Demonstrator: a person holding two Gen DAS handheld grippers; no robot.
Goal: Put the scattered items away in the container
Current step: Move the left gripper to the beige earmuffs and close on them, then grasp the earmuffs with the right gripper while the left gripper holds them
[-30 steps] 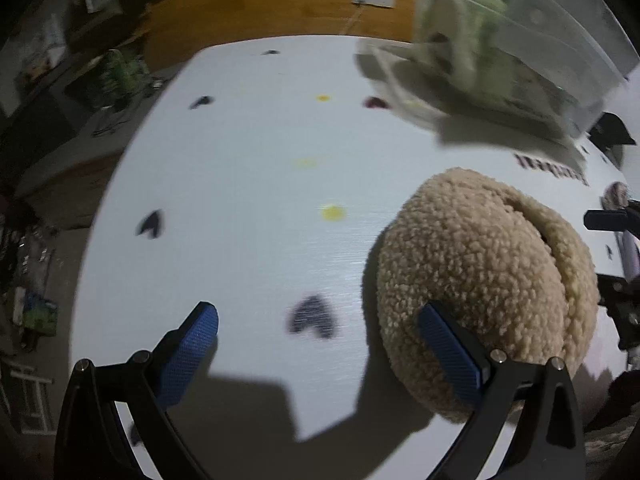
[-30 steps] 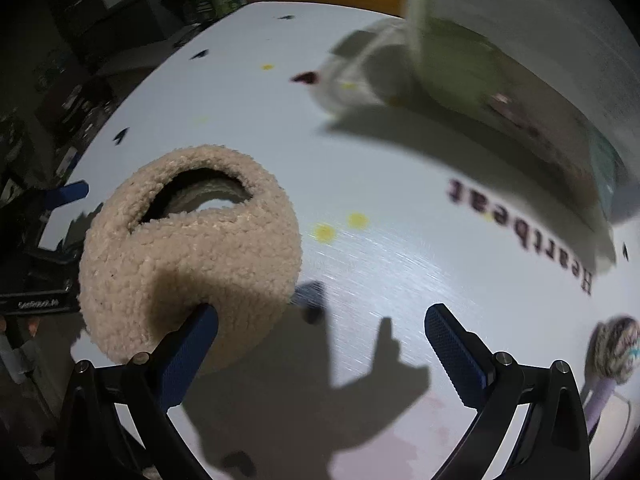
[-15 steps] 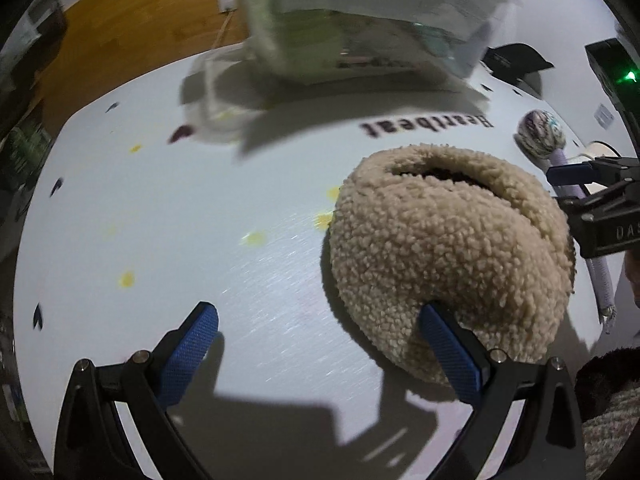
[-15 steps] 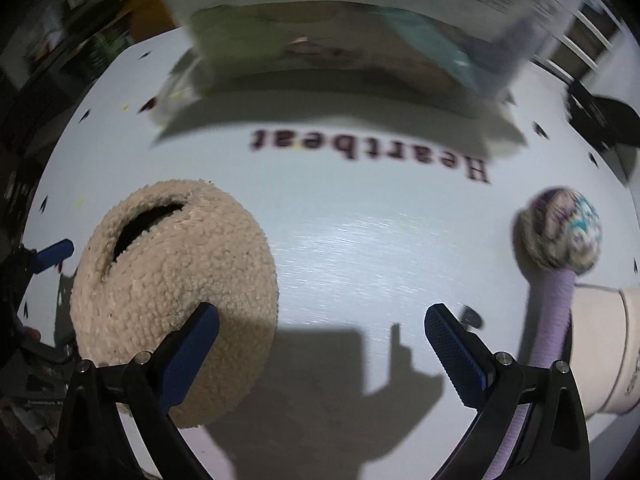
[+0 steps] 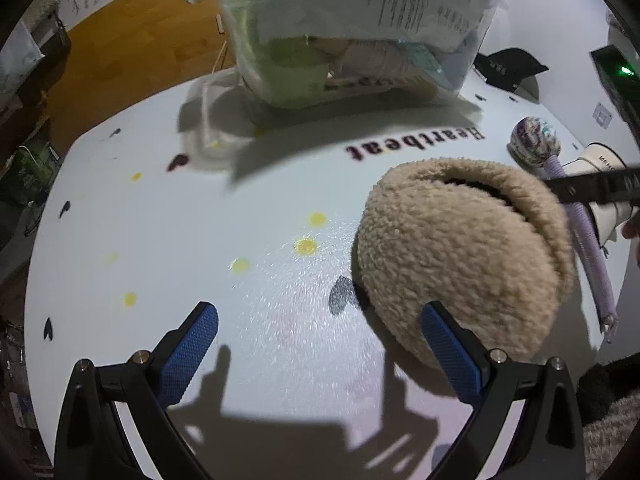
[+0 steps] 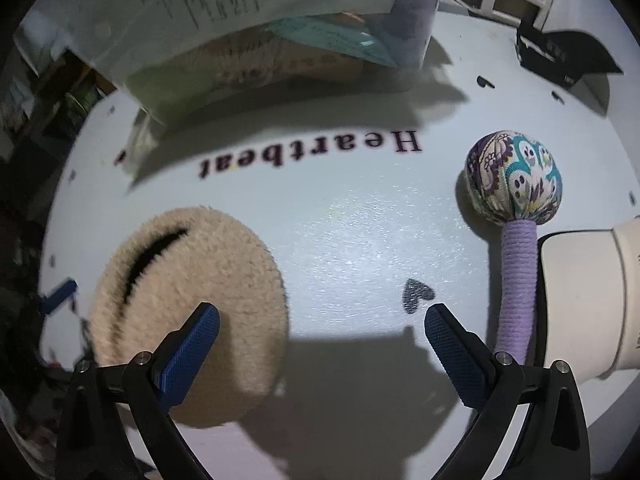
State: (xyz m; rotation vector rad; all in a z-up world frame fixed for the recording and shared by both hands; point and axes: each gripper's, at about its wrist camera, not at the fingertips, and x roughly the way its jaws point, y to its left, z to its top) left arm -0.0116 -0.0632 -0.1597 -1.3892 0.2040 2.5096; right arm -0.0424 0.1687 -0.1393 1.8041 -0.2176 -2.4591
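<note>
A beige fleecy hat [image 5: 460,256] lies on the white table, also in the right wrist view [image 6: 192,292]. A clear plastic container [image 5: 352,32] with several items inside stands at the far side, also in the right wrist view [image 6: 248,28]. A purple-handled massage stick with a patterned fabric ball [image 6: 514,184] lies at right, also in the left wrist view [image 5: 536,140]. My left gripper [image 5: 320,352] is open and empty, its right finger beside the hat. My right gripper [image 6: 320,352] is open and empty, its left finger over the hat's near edge.
A white cup [image 6: 588,292] lies on its side next to the stick. A black object [image 6: 564,56] sits at the far right. The table [image 6: 360,220] carries the word "Heartbeat" and small heart marks. A wooden floor [image 5: 120,52] lies beyond the table.
Both views have swung right and closer: the container, massage stick and cup have come into fuller view. The hat has not moved. Both grippers stay open.
</note>
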